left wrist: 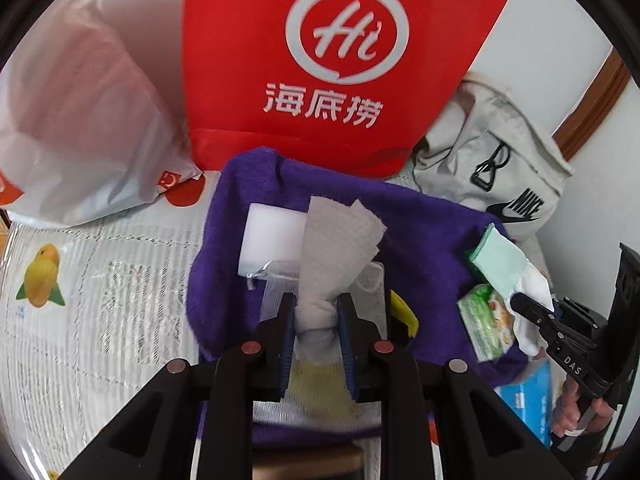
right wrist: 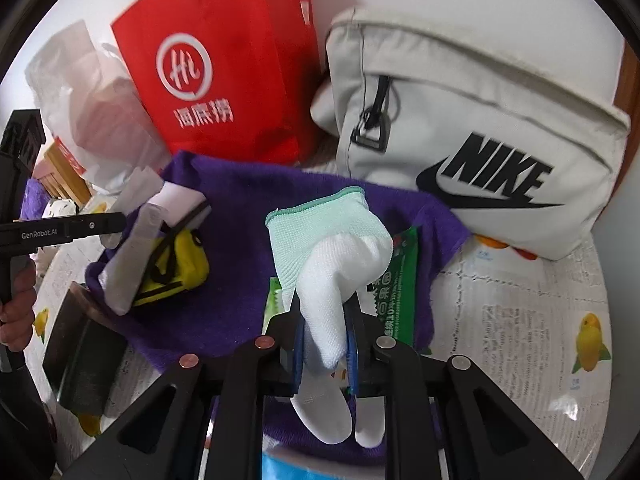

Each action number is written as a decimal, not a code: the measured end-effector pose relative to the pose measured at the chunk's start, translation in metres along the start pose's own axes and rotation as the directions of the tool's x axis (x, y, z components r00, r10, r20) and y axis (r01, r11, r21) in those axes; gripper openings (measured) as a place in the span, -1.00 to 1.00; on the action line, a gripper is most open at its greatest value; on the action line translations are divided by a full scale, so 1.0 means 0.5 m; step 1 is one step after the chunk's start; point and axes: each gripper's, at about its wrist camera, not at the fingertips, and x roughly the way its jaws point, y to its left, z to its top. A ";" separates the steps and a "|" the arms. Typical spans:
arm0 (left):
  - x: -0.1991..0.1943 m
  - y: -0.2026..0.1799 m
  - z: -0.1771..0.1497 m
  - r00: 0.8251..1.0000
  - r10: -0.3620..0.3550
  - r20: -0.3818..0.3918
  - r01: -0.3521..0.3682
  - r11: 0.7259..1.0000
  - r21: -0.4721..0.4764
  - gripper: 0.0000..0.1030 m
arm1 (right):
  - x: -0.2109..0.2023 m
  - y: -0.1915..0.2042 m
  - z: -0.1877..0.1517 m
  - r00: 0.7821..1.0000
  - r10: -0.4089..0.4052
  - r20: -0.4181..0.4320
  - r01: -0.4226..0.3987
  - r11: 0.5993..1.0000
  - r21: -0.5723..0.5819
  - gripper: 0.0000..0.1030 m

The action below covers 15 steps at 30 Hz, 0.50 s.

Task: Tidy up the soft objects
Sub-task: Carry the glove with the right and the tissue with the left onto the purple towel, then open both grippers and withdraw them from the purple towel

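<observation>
Purple towel (left wrist: 420, 232) under left tool (left wrist: 316, 320) pinching paper (left wrist: 332, 248), right tool (right wrist: 326, 332) gripping glove (right wrist: 332, 248)

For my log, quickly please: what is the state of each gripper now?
Left gripper: closed on the twisted paper towel.
Right gripper: closed on the white glove.

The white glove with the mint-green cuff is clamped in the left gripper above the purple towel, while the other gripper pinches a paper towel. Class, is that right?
Not quite. The right gripper clamps the white glove, as the right wrist view shows. The left gripper pinches the paper towel. Both are above the purple towel, as stated.
</observation>
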 end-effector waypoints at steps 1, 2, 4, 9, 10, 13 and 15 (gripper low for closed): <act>0.008 -0.003 0.001 1.000 -0.001 -0.008 0.001 1.000 0.005 -0.59 | 0.008 -0.001 0.001 1.000 0.004 -0.012 -0.004 1.000 0.002 -0.64; 0.014 -0.005 0.001 1.000 -0.005 -0.015 0.005 1.000 0.008 -0.50 | 0.013 -0.002 0.002 1.000 0.010 -0.021 -0.010 1.000 0.001 -0.59; 0.020 -0.007 0.003 1.000 -0.006 -0.021 0.006 1.000 0.008 -0.19 | 0.020 -0.003 0.002 0.999 0.018 -0.027 -0.018 1.000 0.002 -0.31; 0.013 -0.012 0.004 1.000 0.010 -0.010 -0.010 1.000 0.015 0.44 | 0.011 -0.002 0.001 1.000 -0.006 -0.009 0.006 1.000 -0.001 0.44; 0.009 -0.012 0.003 1.000 0.013 -0.011 -0.012 1.000 0.016 0.44 | 0.007 -0.003 0.001 1.000 -0.009 -0.006 0.009 1.000 0.001 0.45; -0.011 -0.013 -0.002 1.000 0.025 -0.004 -0.025 0.999 0.025 0.48 | -0.008 -0.005 0.000 1.000 -0.008 -0.003 0.008 1.000 0.012 0.45; -0.033 -0.017 -0.009 0.999 0.043 0.014 -0.044 0.998 0.041 0.55 | -0.025 -0.004 -0.004 1.000 -0.020 0.005 0.020 1.000 0.012 0.45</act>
